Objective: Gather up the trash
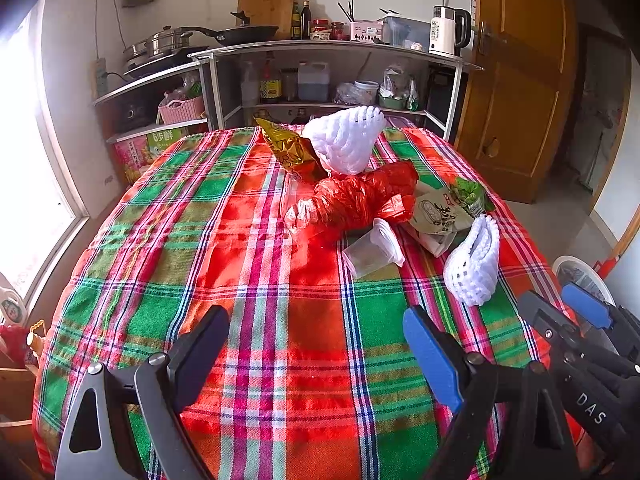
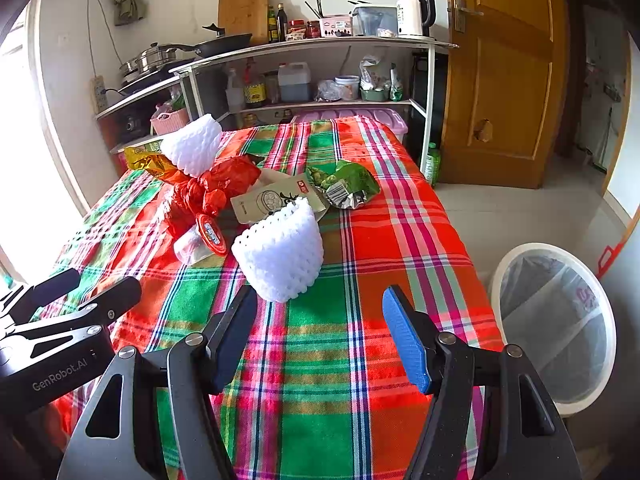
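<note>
Above the plaid tablecloth (image 1: 280,300) I hold both grippers, left gripper (image 1: 316,356) and right gripper (image 2: 320,336), fingers spread, empty, near foam net (image 2: 280,256).

This is looking like a lived-in home kitchen: a metal shelf unit (image 1: 332,46) is standing against the wall, carrying a steamer pot (image 1: 166,42), a black frying pan (image 1: 244,34), a wooden cutting board (image 1: 267,6), sauce bottles (image 1: 301,20) and a white electric kettle (image 1: 446,32), with oil jugs (image 1: 313,81) and bagged food sitting on the shelf below. A table under a red and green plaid cloth (image 2: 332,360) is filling the foreground, a wooden door (image 2: 500,80) is standing at the right, and a white bin lined with a clear bag (image 2: 556,320) is waiting on the tiled floor beside the table.
</note>
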`<action>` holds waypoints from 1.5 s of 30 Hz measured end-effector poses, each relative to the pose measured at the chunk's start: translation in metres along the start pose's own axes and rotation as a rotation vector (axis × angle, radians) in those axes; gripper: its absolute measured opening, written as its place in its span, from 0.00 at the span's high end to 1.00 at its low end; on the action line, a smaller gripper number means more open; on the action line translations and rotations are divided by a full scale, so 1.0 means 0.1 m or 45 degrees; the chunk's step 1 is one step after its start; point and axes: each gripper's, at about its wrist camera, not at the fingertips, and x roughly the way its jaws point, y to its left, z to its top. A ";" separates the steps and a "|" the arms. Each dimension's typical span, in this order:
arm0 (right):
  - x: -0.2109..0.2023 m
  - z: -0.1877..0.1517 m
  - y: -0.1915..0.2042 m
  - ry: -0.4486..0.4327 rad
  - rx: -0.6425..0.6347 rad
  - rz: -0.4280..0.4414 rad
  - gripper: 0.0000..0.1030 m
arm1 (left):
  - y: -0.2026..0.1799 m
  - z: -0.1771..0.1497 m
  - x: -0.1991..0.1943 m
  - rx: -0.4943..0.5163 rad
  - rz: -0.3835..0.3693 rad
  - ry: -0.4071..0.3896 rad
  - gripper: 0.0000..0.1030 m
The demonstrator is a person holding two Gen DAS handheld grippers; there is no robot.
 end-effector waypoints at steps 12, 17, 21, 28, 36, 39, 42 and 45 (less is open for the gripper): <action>0.00 0.00 0.01 -0.001 -0.004 -0.003 0.36 | -0.01 0.00 0.01 0.001 -0.001 -0.006 0.13; 0.00 0.00 0.01 -0.003 -0.005 -0.003 0.36 | -0.02 0.00 0.00 0.002 -0.005 -0.008 0.13; 0.00 0.00 0.00 -0.003 -0.003 -0.003 0.36 | -0.01 0.00 -0.01 0.000 -0.006 -0.008 0.13; 0.00 0.00 0.00 -0.004 -0.003 -0.002 0.36 | -0.01 0.00 -0.02 0.002 -0.011 -0.008 0.13; 0.00 0.00 0.00 -0.003 -0.002 -0.003 0.36 | 0.00 -0.01 -0.02 -0.002 -0.015 -0.005 0.13; 0.00 0.00 0.01 -0.002 -0.005 -0.003 0.36 | 0.01 0.00 -0.02 -0.004 -0.016 -0.003 0.13; 0.01 -0.01 0.00 -0.001 -0.006 0.001 0.36 | 0.02 0.00 -0.02 -0.003 -0.021 -0.001 0.13; 0.02 -0.01 0.00 0.003 -0.013 0.006 0.36 | 0.03 0.00 -0.01 -0.011 -0.053 0.004 0.13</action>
